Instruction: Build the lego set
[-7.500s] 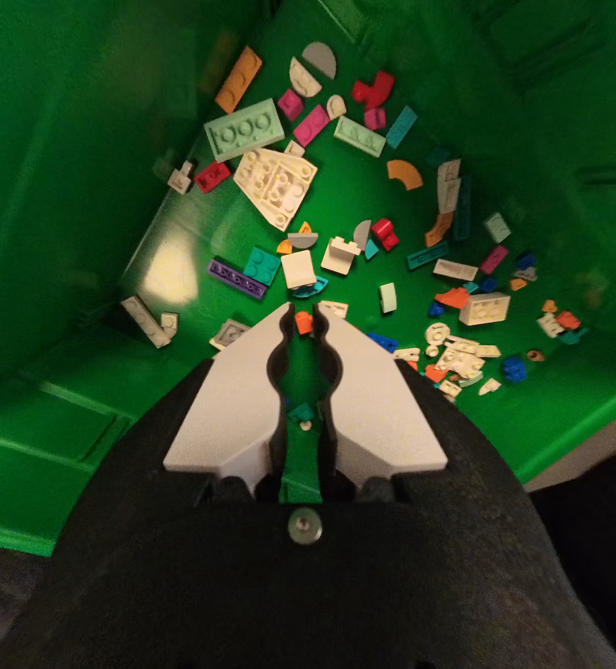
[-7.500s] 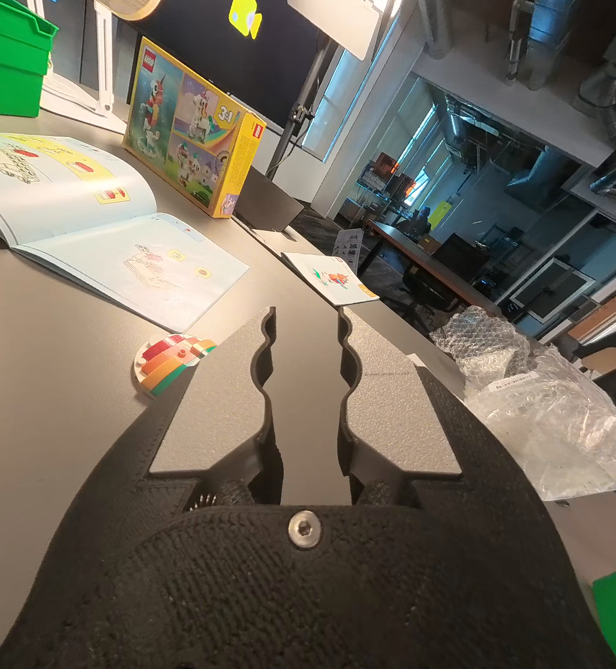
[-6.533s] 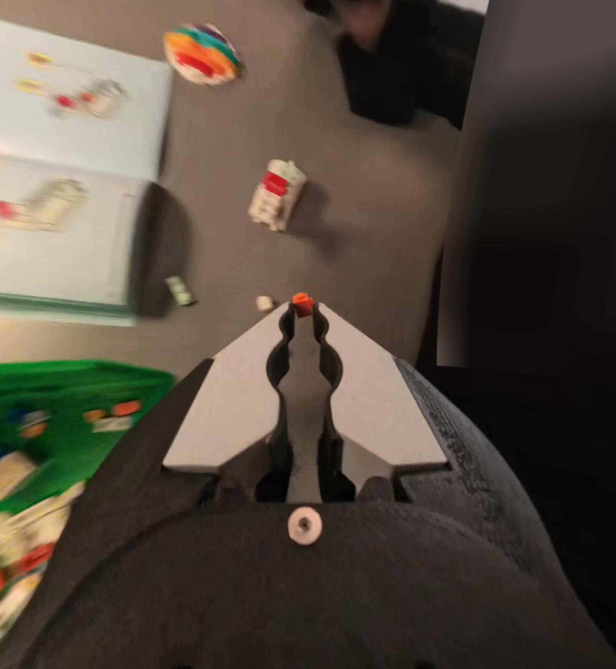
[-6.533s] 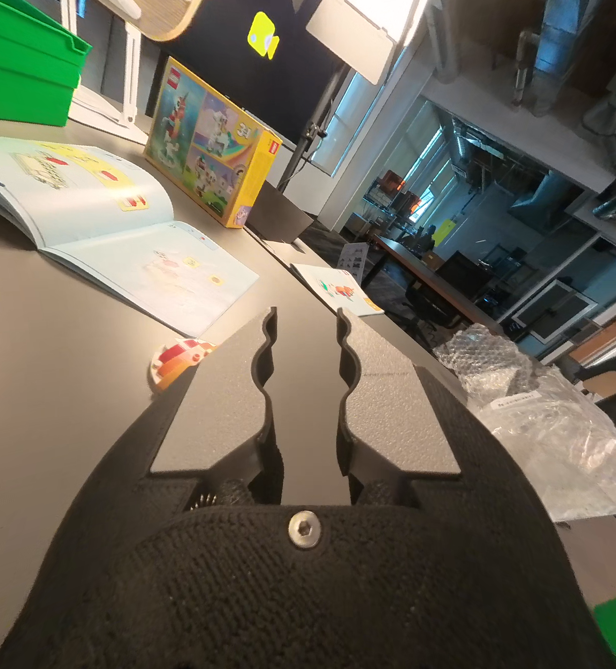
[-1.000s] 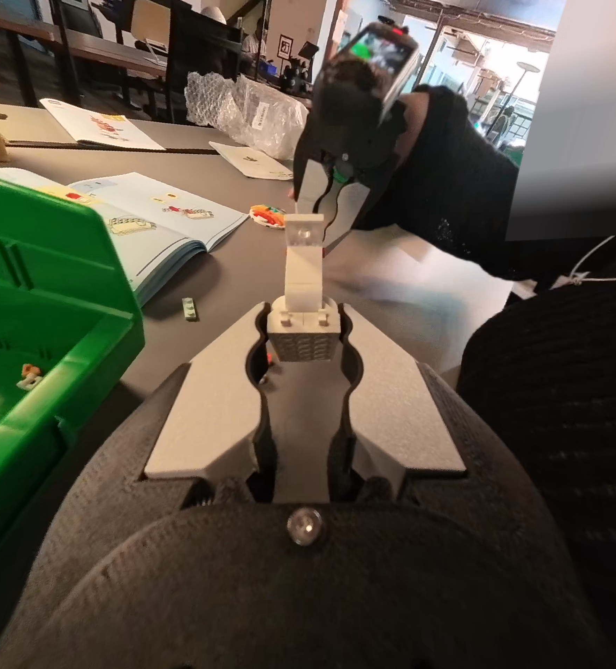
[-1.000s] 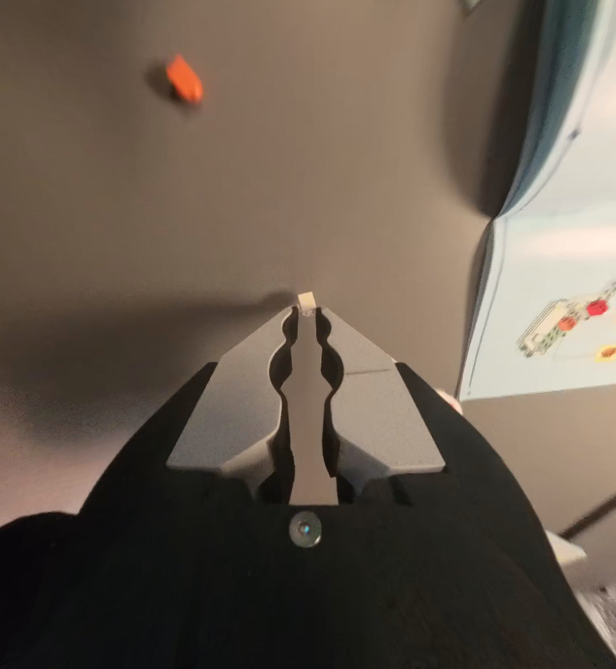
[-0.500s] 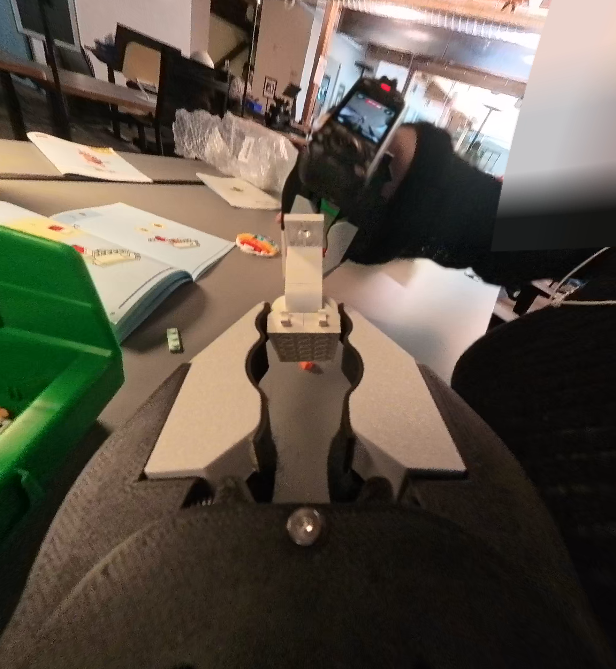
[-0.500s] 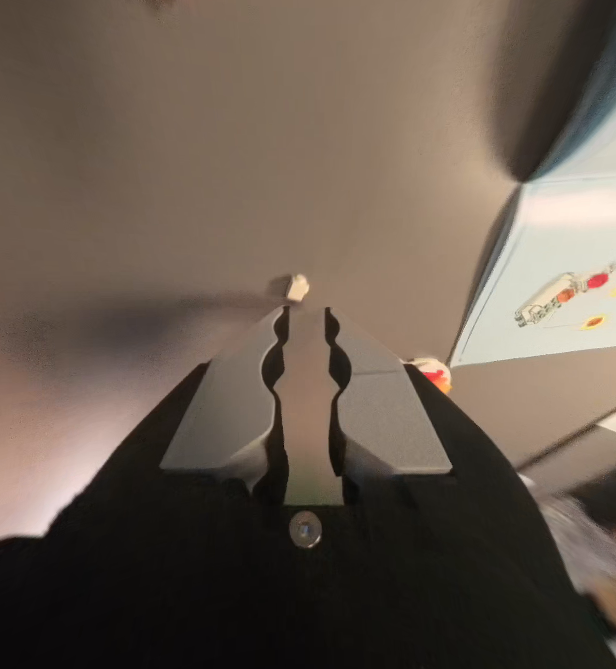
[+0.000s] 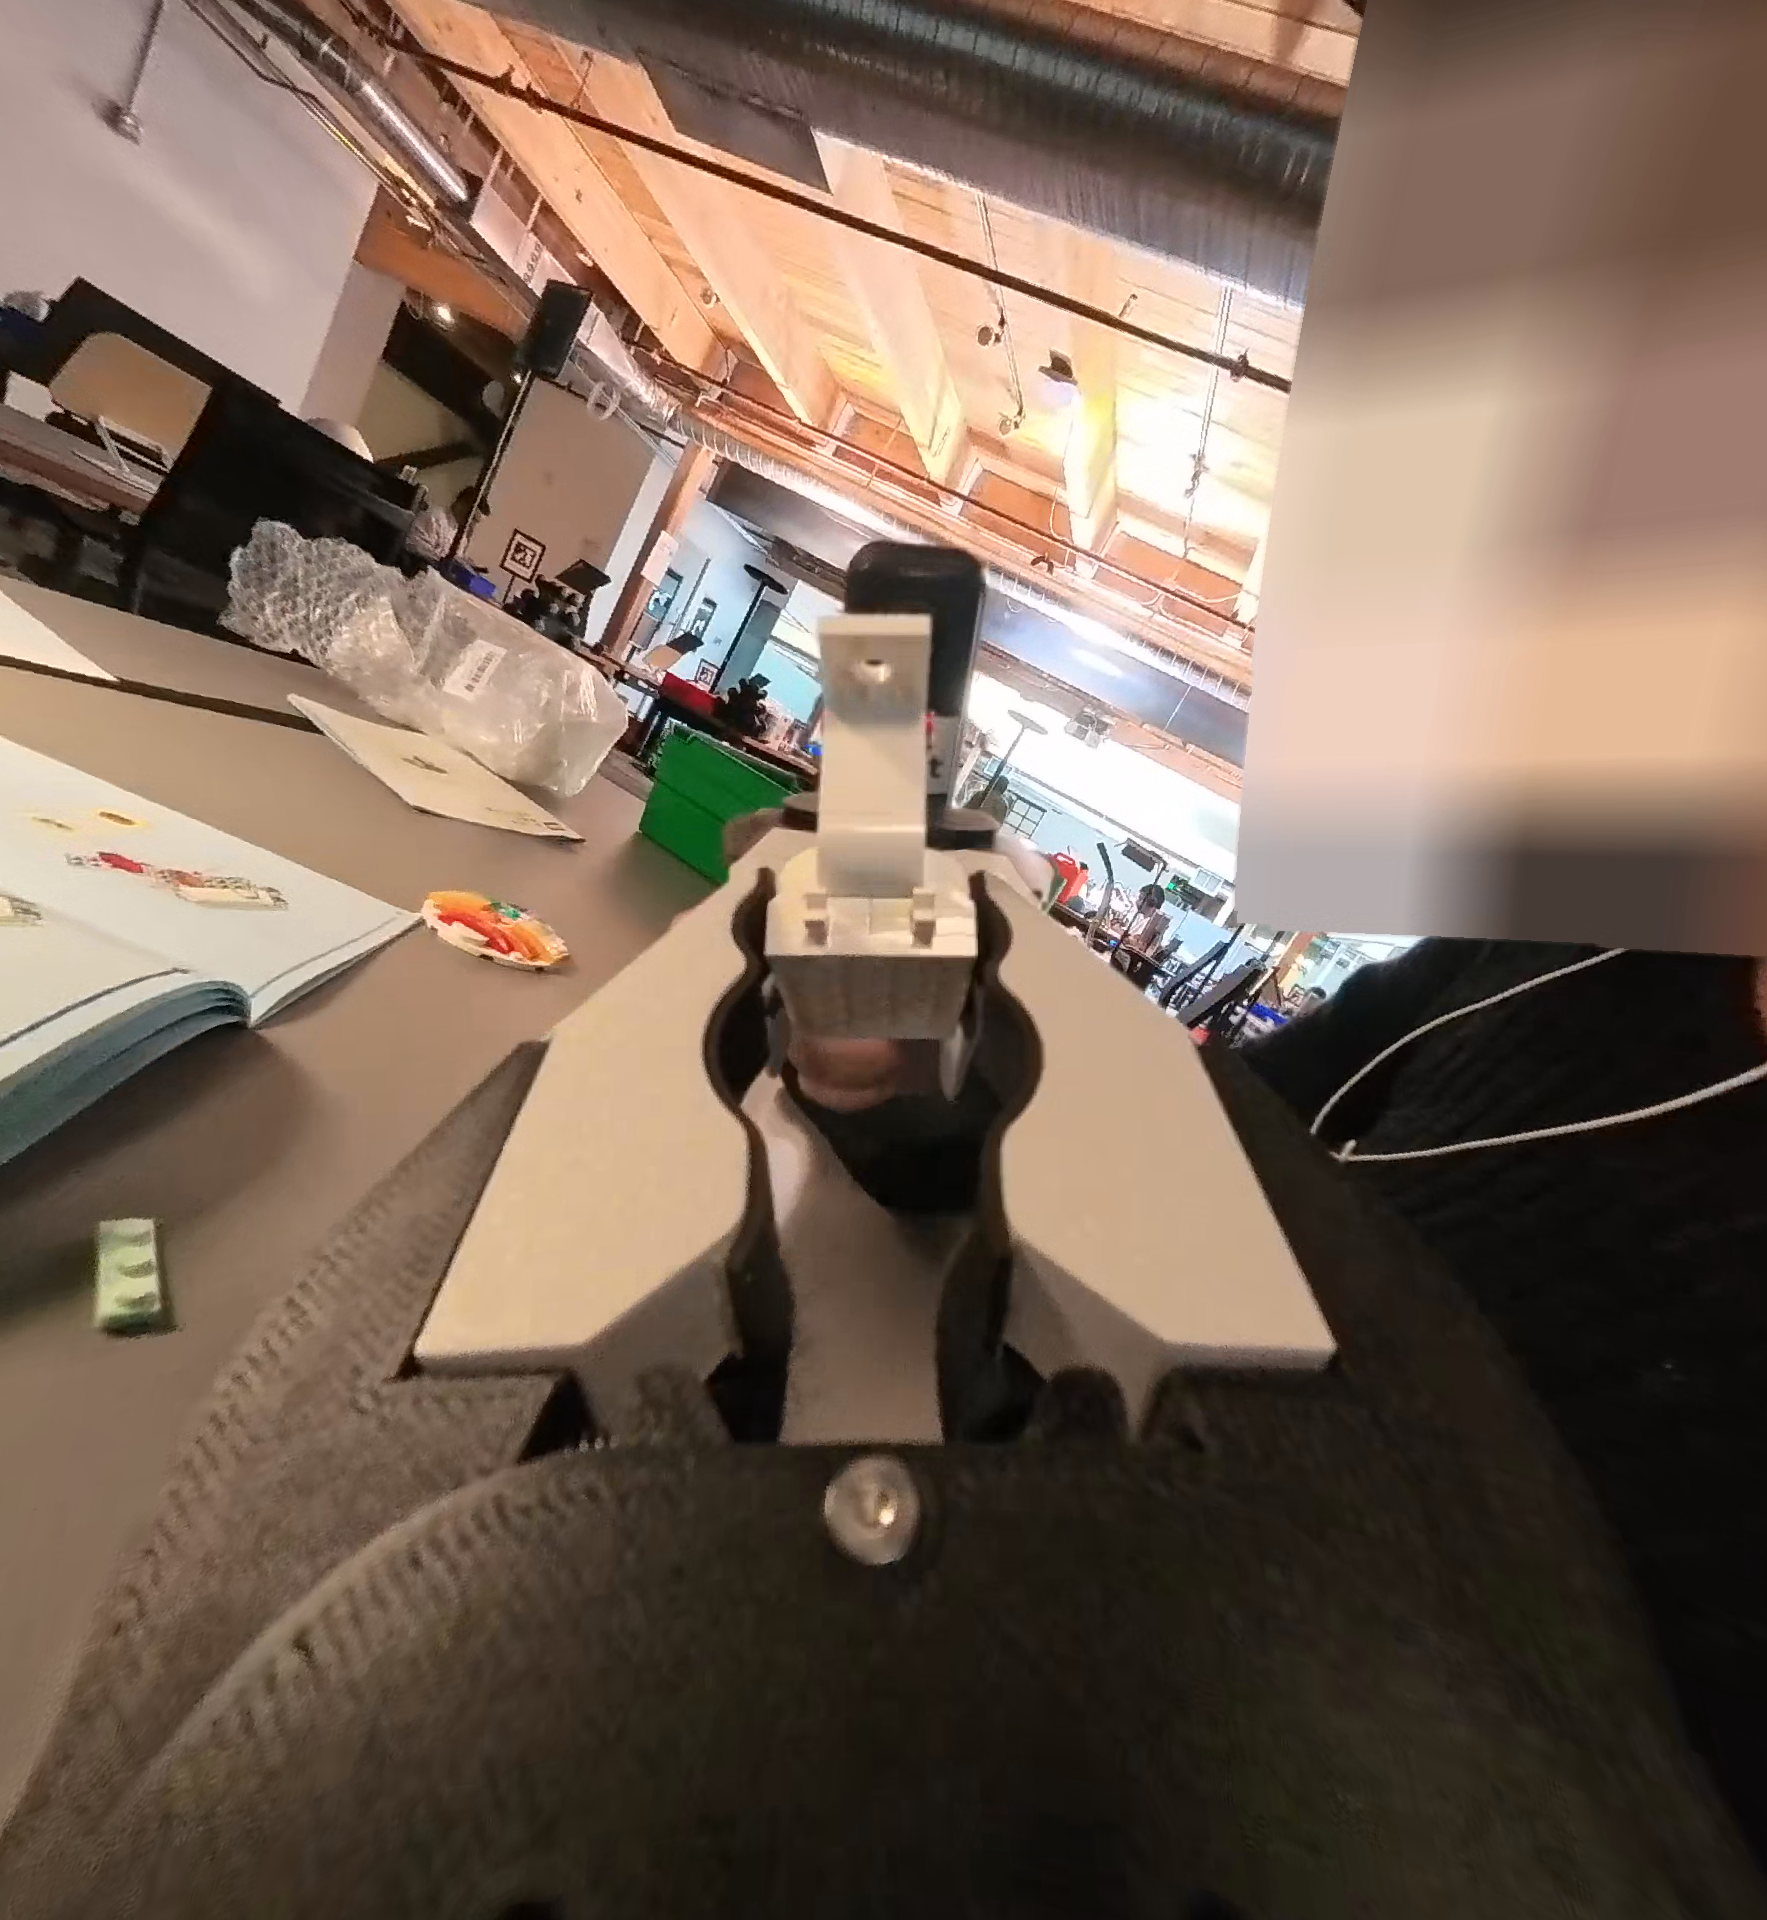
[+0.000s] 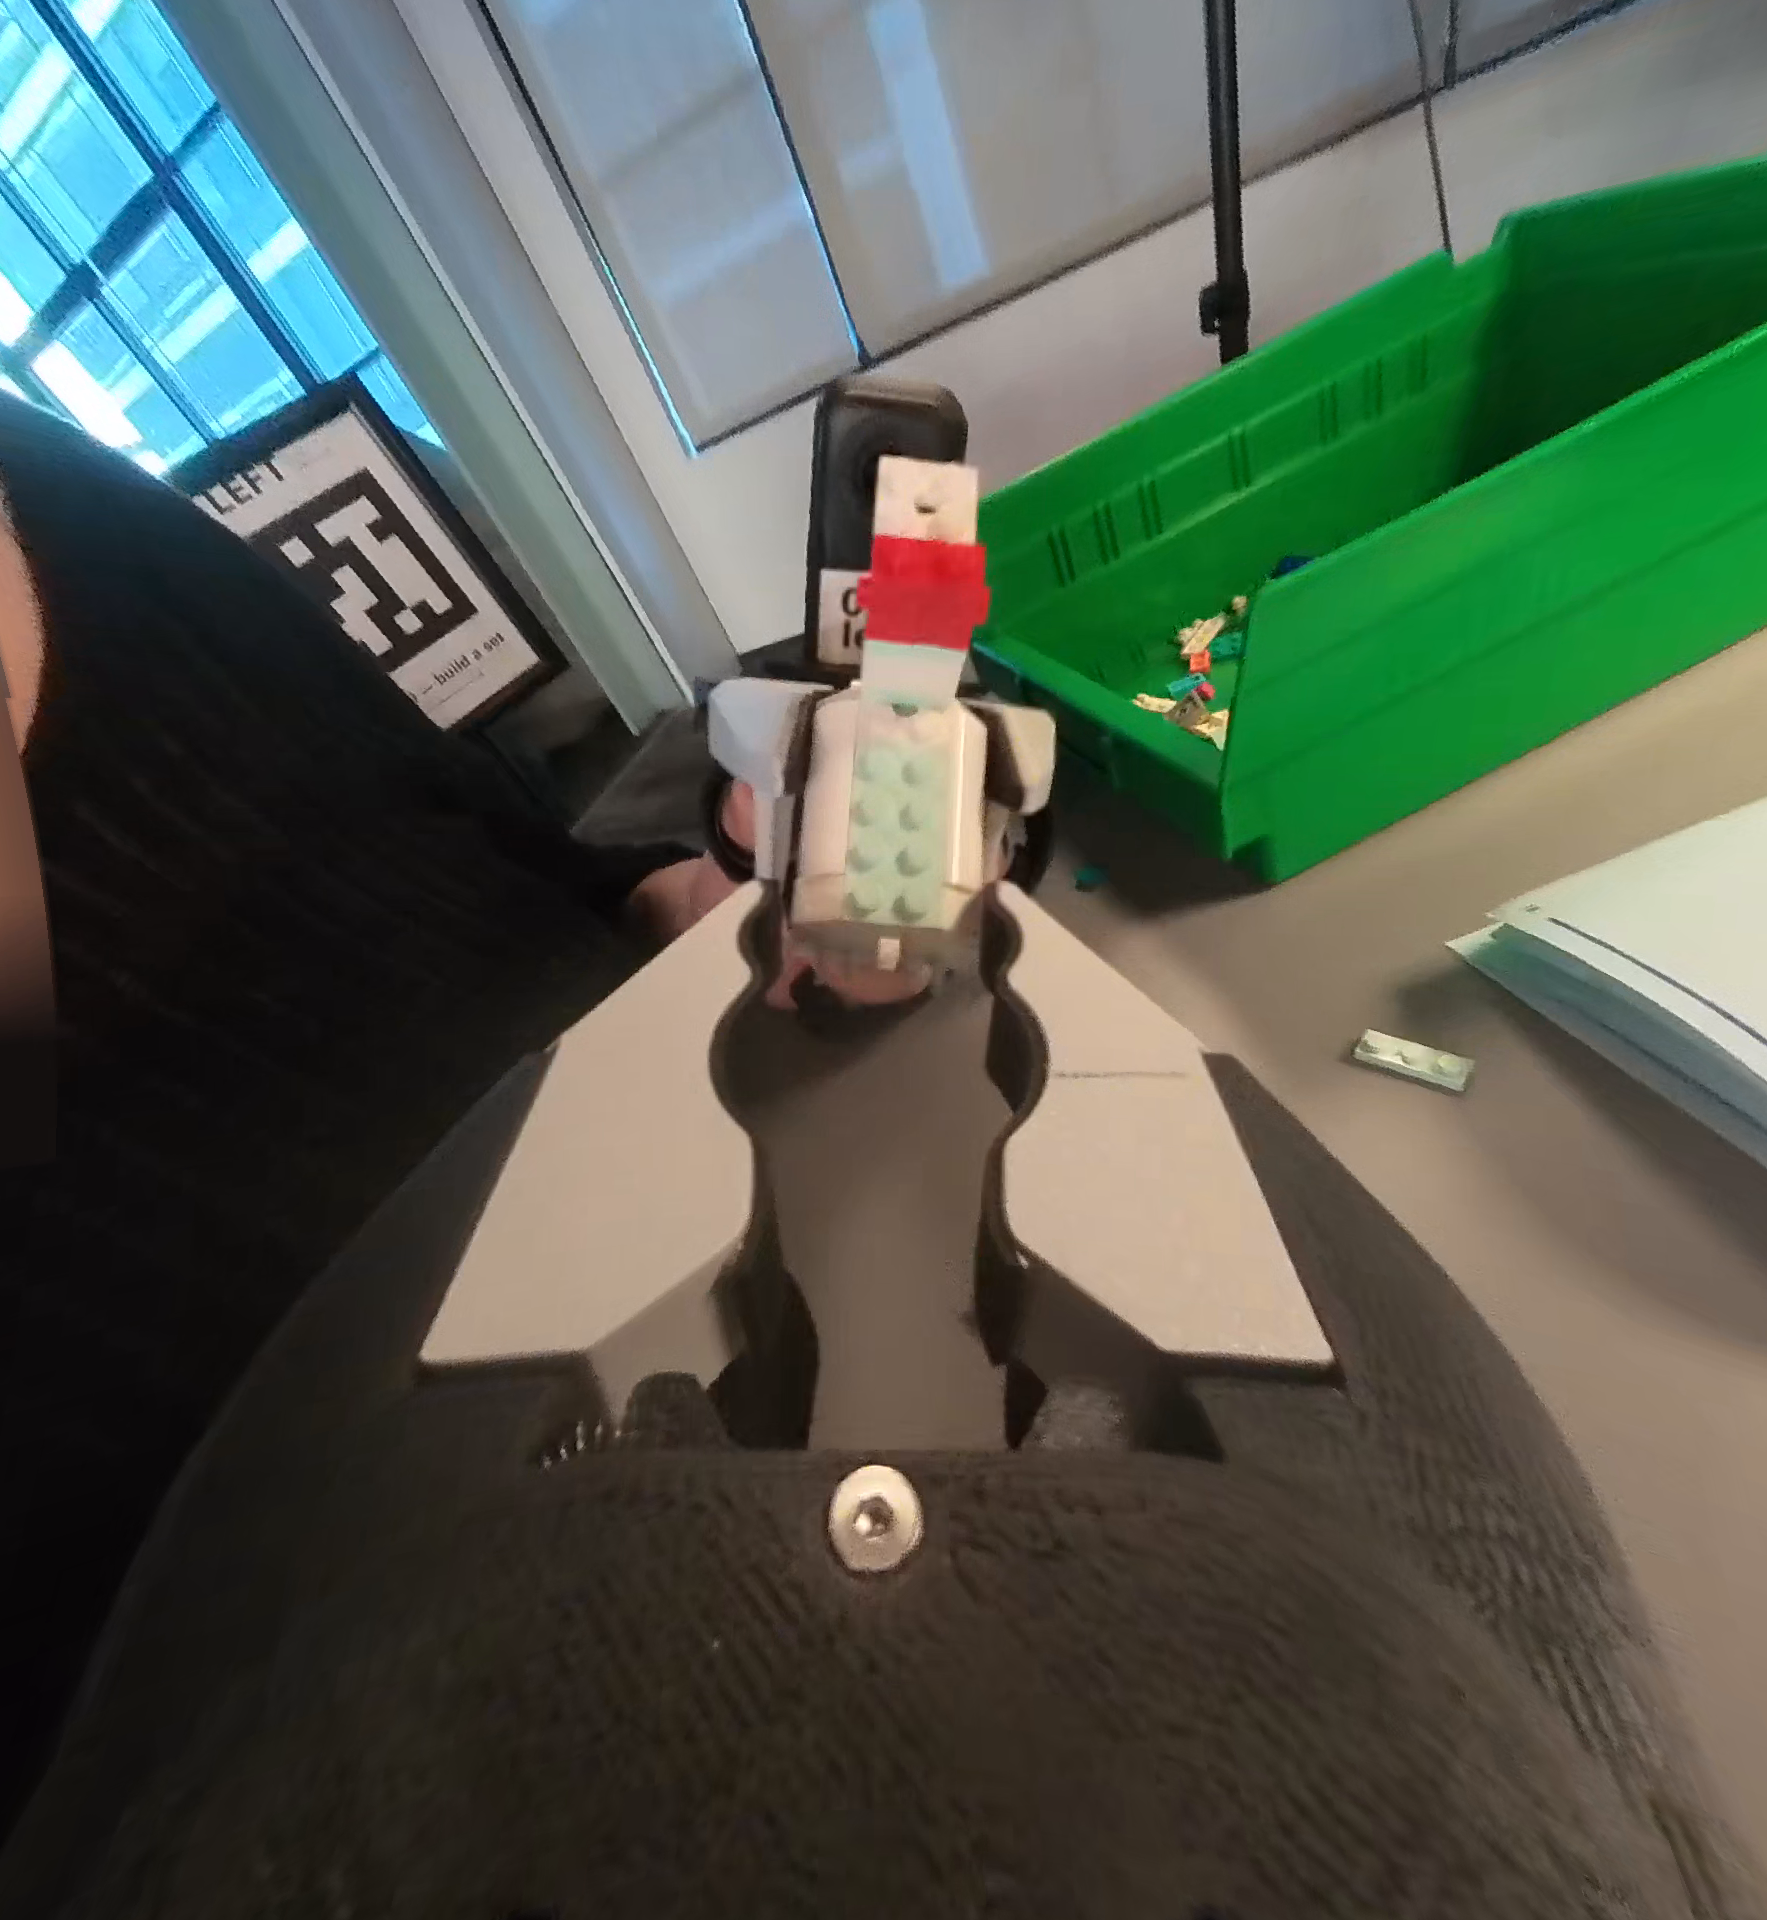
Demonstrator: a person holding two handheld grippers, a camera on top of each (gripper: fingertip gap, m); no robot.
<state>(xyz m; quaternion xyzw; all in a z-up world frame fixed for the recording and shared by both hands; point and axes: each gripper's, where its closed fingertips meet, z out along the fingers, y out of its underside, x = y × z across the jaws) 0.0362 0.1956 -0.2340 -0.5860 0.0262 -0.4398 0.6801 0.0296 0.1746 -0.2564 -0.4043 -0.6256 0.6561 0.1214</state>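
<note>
Left gripper [image 9: 871,920] is clamping the lego build [image 9: 874,790] by its white base. Its jaws are set to about the base's width and it's holding the build up off the table [image 9: 359,1101], tall white end pointing away from its camera.

Right gripper [image 10: 874,920] is facing it nose to nose. Jaws are spread wide and gripping nothing I can see. Its tips are sitting either side of the build's near end with a sliver of gap showing each side, so it looks unclamped.

**Step, my read:**
- The sub-assembly is being presented for a two-handed operation, either a regrip or bracing for the next part.
- Right is carrying no brick, so nothing is going on right now.

**Next move is calling for one of two things:**
- Right closing squarely on the body without knocking the red bricks [image 10: 926,603].
- Right backing off to fetch a part. The loose mint plate [image 9: 134,1275] lying by the instruction booklet [image 9: 79,935] is a candidate.

Either way left needs to be holding firm.

**View differences:**
- Left wrist view is showing only the build's plain white side; its colours are hidden there.
- Right wrist view is showing the mint studded strip [image 10: 894,821], the red bricks, the white cap and left's fingers [image 10: 744,743] pinching mid-body. It's also showing the green bin [image 10: 1481,623] with loose parts inside.
- Left wrist view alone is showing the booklet's open pages, the round rainbow piece [image 9: 494,928] and the bubble-wrap bag [image 9: 443,665].
- Right wrist view is catching only the booklet's edge.
</note>
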